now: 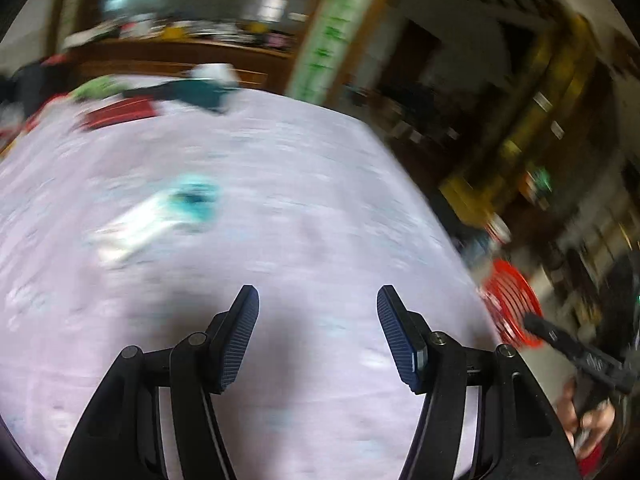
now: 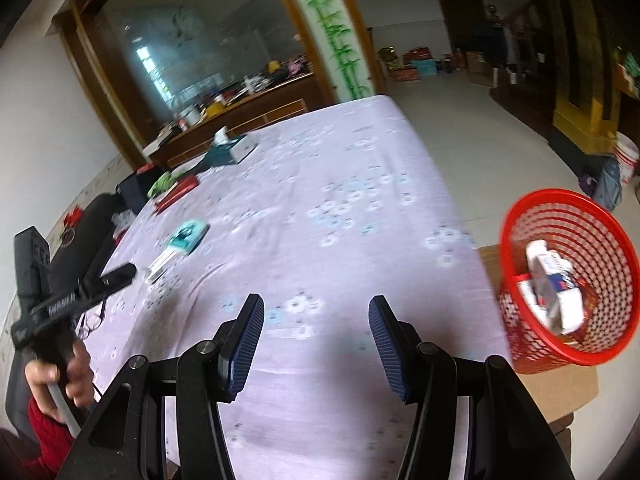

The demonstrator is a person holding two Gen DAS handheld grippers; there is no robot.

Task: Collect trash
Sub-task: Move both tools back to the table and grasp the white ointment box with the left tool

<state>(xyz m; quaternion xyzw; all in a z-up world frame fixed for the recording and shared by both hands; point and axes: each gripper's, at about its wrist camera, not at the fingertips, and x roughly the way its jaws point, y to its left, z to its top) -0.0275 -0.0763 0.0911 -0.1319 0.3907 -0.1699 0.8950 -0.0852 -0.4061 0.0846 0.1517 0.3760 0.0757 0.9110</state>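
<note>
A teal and white packet (image 2: pixel 187 237) lies flat on the lilac flowered tablecloth (image 2: pixel 340 184), with a white strip (image 2: pixel 162 264) beside it. In the blurred left wrist view the same teal packet (image 1: pixel 192 200) lies ahead and to the left of my left gripper (image 1: pixel 318 332), which is open and holds nothing. My right gripper (image 2: pixel 316 344) is open too, low over the cloth near the table's front. A red mesh basket (image 2: pixel 600 232) stands off the table's right edge, and white cartons (image 2: pixel 554 280) lie inside it.
A teal tissue box (image 2: pixel 232 148), a red booklet (image 2: pixel 178 192) and a green item (image 2: pixel 162 182) sit at the table's far left. The basket rests on a cardboard box (image 2: pixel 560 392). A hand (image 2: pixel 60 372) holds the left gripper's handle. A wooden cabinet (image 2: pixel 240 112) stands behind.
</note>
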